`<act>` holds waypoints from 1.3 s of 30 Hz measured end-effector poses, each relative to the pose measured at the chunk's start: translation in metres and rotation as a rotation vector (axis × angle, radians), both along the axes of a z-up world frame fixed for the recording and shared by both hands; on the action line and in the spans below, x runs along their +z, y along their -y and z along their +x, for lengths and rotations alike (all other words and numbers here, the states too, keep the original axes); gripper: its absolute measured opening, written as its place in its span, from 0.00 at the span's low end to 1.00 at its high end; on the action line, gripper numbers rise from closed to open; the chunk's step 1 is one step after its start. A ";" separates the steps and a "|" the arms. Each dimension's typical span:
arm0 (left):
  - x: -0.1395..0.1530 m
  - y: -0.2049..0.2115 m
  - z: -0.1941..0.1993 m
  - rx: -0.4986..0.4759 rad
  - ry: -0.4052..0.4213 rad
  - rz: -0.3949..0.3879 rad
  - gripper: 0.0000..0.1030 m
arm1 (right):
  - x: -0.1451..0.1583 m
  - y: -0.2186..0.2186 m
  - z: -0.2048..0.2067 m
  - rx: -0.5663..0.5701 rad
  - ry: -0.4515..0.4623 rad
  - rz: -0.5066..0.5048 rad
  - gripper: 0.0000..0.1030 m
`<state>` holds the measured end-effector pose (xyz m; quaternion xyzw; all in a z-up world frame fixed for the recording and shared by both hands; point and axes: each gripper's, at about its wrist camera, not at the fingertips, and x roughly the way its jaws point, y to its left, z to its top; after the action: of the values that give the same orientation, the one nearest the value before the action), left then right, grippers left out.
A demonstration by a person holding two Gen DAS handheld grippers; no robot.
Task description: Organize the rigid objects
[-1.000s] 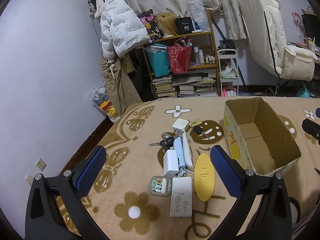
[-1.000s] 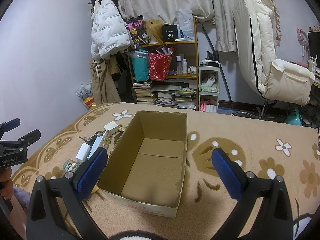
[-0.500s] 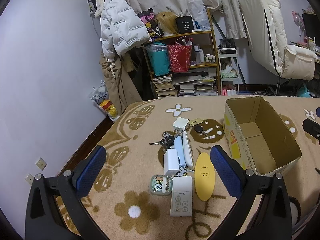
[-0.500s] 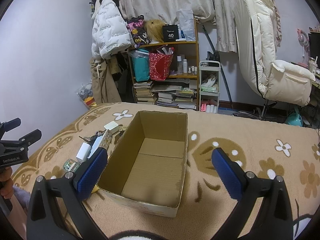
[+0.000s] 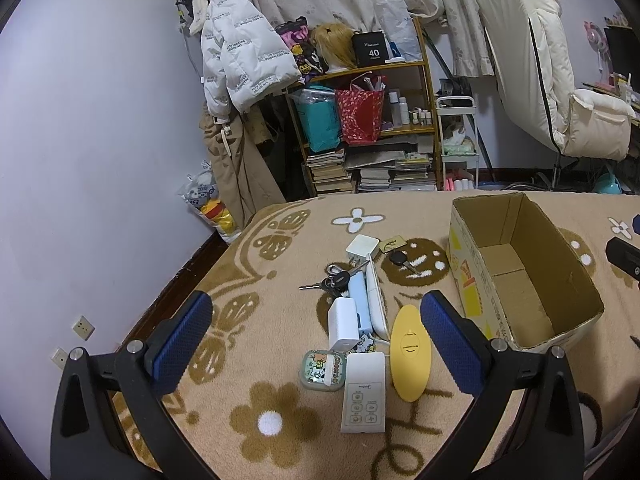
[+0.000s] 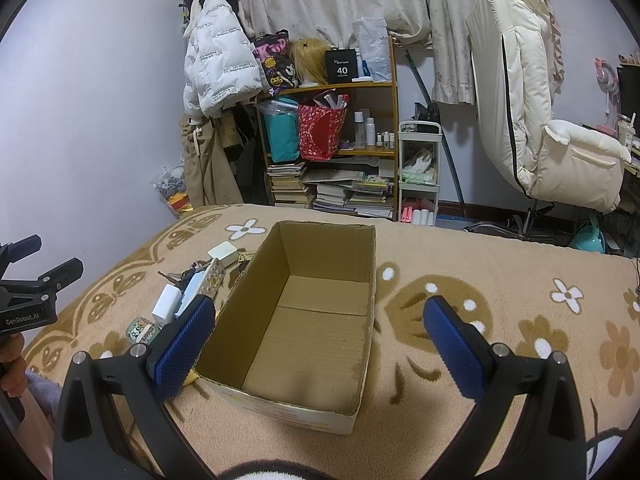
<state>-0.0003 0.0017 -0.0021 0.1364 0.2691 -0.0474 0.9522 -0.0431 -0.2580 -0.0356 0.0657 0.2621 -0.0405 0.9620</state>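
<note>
An open cardboard box (image 5: 476, 268) (image 6: 296, 260) lies empty on a flower-patterned blanket. Left of it sits a cluster of small items: a yellow oval case (image 5: 409, 352), a white remote (image 5: 363, 396), a round patterned tin (image 5: 323, 370), a white charger block (image 5: 343, 322), a light blue bar (image 5: 358, 300), keys (image 5: 332, 280), a white cube adapter (image 5: 362, 246). My left gripper (image 5: 316, 340) hovers open above the cluster, holding nothing. My right gripper (image 6: 318, 344) hangs open over the box's near end, also holding nothing.
Beyond the blanket's far edge stand a crowded bookshelf (image 6: 332, 140), a hanging white jacket (image 5: 240, 60) and a cream recliner (image 6: 532, 120). The left gripper's body (image 6: 28, 296) and a hand show at the right wrist view's left edge.
</note>
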 end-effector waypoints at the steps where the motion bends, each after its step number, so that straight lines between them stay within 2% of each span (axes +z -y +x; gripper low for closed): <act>1: -0.001 0.000 0.001 0.000 -0.001 -0.003 1.00 | 0.000 0.000 0.000 0.000 0.000 -0.001 1.00; 28: -0.009 -0.001 0.003 0.005 -0.015 0.020 1.00 | -0.002 -0.004 0.001 0.015 -0.015 0.000 1.00; 35: -0.016 0.000 0.014 0.021 -0.056 0.033 1.00 | -0.014 -0.006 0.020 0.027 -0.061 0.012 1.00; 39: -0.025 0.001 0.025 0.029 -0.107 0.033 1.00 | -0.015 -0.004 0.029 0.032 -0.090 0.009 1.00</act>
<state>0.0249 0.0004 -0.0272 0.1453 0.3221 -0.0362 0.9348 -0.0142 -0.2536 -0.0508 0.0640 0.3064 -0.0266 0.9494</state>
